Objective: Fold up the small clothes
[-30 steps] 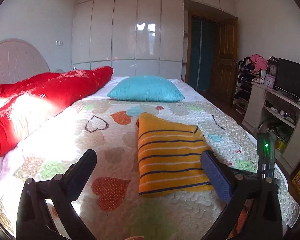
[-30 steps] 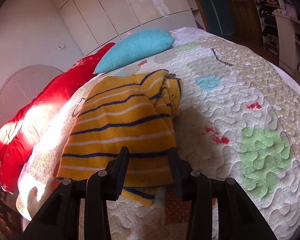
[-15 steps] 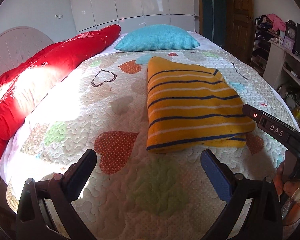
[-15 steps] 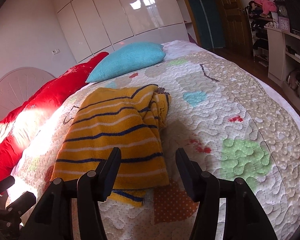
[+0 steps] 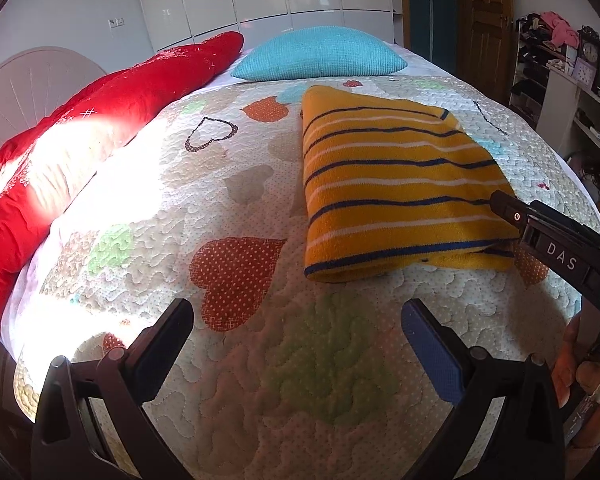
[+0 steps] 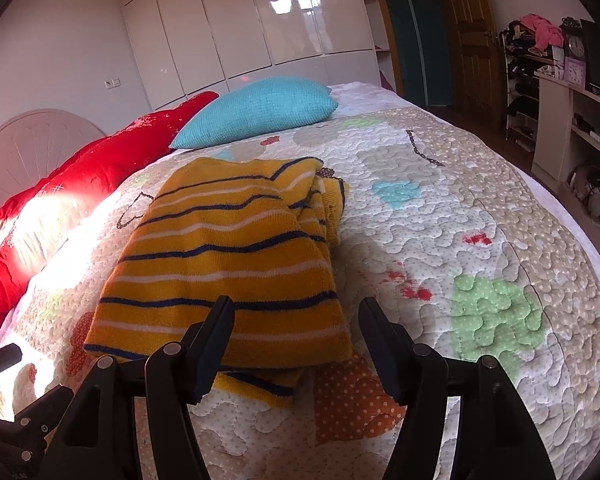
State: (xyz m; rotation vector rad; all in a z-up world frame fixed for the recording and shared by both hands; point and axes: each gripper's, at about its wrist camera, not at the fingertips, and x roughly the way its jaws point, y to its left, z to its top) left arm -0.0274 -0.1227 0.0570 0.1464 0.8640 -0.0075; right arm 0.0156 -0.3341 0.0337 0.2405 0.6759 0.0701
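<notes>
A yellow knit garment with navy and white stripes (image 5: 392, 184) lies folded on the patterned quilt (image 5: 300, 380); it also shows in the right wrist view (image 6: 228, 256). My left gripper (image 5: 296, 332) is open and empty, a short way in front of the garment's near edge. My right gripper (image 6: 296, 332) is open and empty, just above the garment's near right corner. Part of the right gripper's body (image 5: 556, 244) reaches in at the right of the left wrist view.
A turquoise pillow (image 5: 320, 54) and a red duvet (image 5: 100, 112) lie at the bed's far side and left. A white headboard (image 6: 32, 148) stands at the left. Shelves and a TV stand (image 6: 572, 120) line the right wall. The bed edge is near me.
Both grippers have pulled back from the garment toward the bed's near edge. The right gripper has opened wider and no longer straddles the garment's edge.
</notes>
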